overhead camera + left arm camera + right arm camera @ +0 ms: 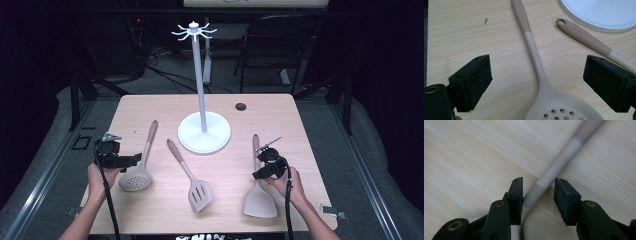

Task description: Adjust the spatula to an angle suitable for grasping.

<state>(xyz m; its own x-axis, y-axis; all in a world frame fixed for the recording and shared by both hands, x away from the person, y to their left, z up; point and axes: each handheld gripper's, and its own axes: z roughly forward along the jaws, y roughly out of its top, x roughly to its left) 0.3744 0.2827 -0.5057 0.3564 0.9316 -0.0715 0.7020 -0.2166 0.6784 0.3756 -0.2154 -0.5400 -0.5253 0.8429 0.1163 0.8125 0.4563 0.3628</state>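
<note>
Your light wooden table carries a white stand base ahead, between your two grippers. Just right of your left gripper lies the perforated skimmer. The slotted turner rests between both grippers. The solid turner lies under your right gripper, handle pointing away from you.

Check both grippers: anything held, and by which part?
Nothing held yet. Right gripper has its jaws around the solid spatula at the handle's neck, gap remaining on one side. Left gripper is open over the skimmer.
</note>
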